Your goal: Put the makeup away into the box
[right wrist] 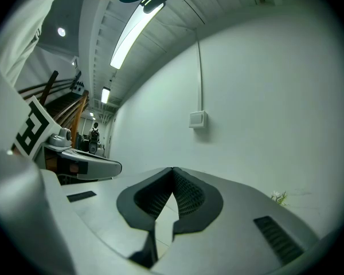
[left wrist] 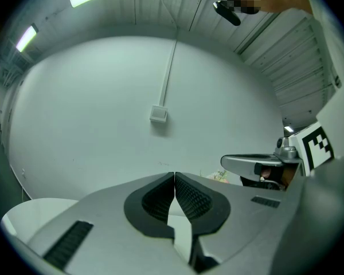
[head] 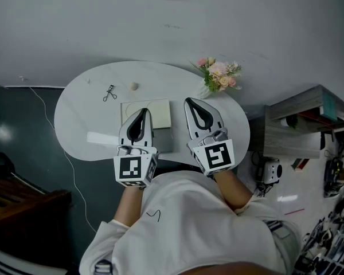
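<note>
On the white oval table (head: pixel 80 119) lies a flat cream box (head: pixel 156 113), with a grey panel (head: pixel 164 142) at its near edge. A black eyelash curler (head: pixel 109 93) and a small beige puff (head: pixel 134 86) rest further back on the left. My left gripper (head: pixel 142 112) hovers over the box's left side, shut and empty. My right gripper (head: pixel 190 101) hangs just right of the box, also shut with nothing in it. In the left gripper view the jaws (left wrist: pixel 175 175) meet at the tips; in the right gripper view (right wrist: pixel 173 171) likewise.
A small bouquet of pink flowers (head: pixel 219 76) stands at the table's back right. A grey shelf unit (head: pixel 301 125) with clutter stands to the right. A white cable (head: pixel 69 165) trails over the dark floor on the left. A plain wall with a small switch box (left wrist: pixel 159 114) faces both grippers.
</note>
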The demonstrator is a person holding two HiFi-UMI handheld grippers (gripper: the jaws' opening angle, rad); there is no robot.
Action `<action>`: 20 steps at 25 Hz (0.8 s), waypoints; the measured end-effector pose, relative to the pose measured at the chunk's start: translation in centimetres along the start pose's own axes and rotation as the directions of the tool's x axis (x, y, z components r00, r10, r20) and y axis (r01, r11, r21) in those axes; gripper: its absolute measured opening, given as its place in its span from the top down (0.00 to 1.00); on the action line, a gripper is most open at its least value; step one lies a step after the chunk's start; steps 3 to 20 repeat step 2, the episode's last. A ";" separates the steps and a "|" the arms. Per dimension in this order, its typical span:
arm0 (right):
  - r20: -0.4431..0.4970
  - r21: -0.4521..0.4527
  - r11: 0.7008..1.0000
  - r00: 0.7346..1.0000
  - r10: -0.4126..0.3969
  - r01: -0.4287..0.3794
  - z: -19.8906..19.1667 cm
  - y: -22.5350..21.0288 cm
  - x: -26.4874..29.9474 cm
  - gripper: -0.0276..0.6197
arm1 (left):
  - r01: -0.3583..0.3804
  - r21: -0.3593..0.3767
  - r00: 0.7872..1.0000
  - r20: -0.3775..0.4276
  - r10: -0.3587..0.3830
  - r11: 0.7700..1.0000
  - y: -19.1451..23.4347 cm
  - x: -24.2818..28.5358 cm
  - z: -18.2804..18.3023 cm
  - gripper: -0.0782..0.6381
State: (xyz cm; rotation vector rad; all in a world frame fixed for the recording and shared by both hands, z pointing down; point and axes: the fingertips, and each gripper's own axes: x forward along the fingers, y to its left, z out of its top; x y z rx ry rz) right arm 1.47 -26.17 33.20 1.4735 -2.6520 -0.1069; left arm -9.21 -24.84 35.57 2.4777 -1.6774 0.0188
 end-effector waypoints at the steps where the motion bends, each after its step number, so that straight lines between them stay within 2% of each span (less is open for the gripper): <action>1: -0.020 0.001 1.000 1.000 0.006 -0.006 -0.3 0.1 0.0 0.96 | -0.002 0.002 1.000 -0.001 0.002 1.000 0.1 0.0 -0.1 0.86; 2: -0.040 0.003 1.000 0.999 0.012 -0.012 -0.6 0.1 -0.1 0.96 | -0.005 0.004 1.000 -0.002 0.005 1.000 0.3 0.1 -0.1 0.86; 20: -0.040 0.003 1.000 0.999 0.012 -0.012 -0.6 0.1 -0.1 0.96 | -0.005 0.004 1.000 -0.002 0.005 1.000 0.3 0.1 -0.1 0.86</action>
